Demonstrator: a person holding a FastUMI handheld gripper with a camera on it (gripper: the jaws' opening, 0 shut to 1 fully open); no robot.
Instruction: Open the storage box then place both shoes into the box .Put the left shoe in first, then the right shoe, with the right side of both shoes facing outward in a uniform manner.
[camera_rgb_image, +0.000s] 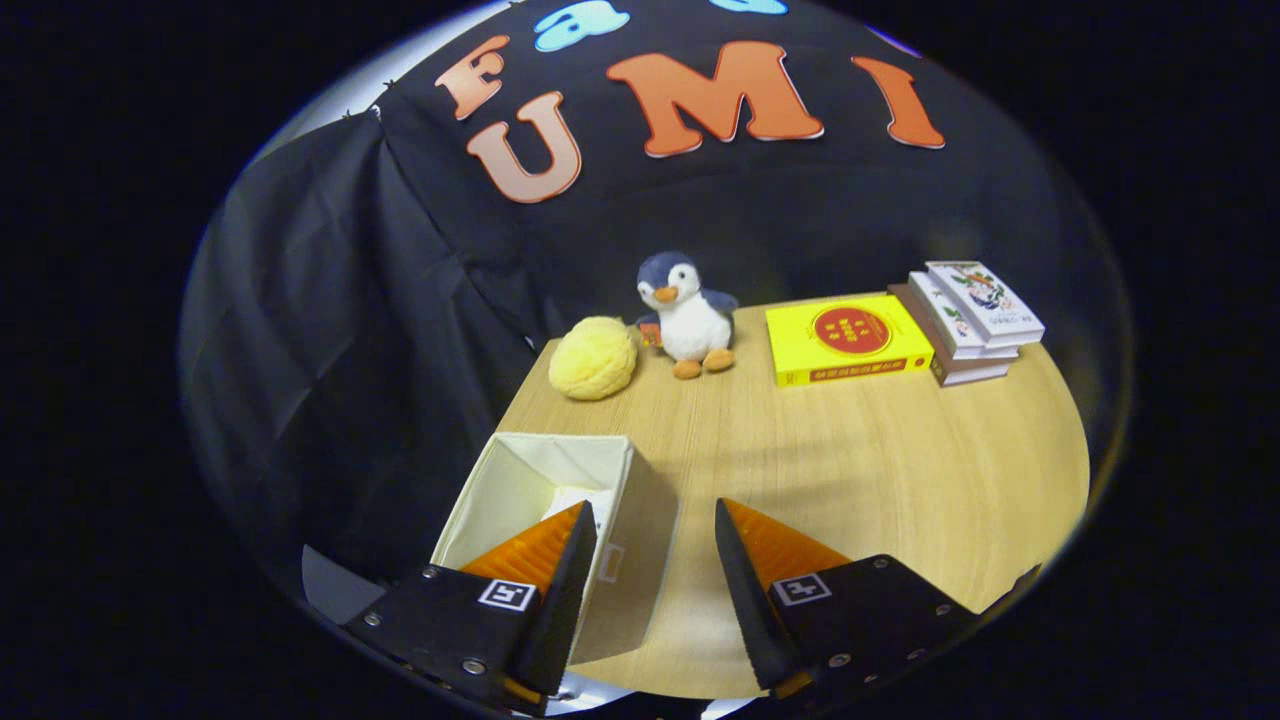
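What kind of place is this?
Probably a small recording booth, not a real room: black cloth hangs behind a wooden table with a toy penguin, books and a box. The gripper is open.

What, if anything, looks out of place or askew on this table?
Nothing looks spilled or damaged. The storage box sits open at the table's near corner, something pale inside. The open tool holds nothing. The plush penguin, yellow ball and books stand tidy beyond. The stack is slightly fanned.

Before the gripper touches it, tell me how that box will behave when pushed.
The box looks like soft fabric, so its walls probably flex. It seems light and may slide on the smooth table. The gripper is open, nothing between its fingers.
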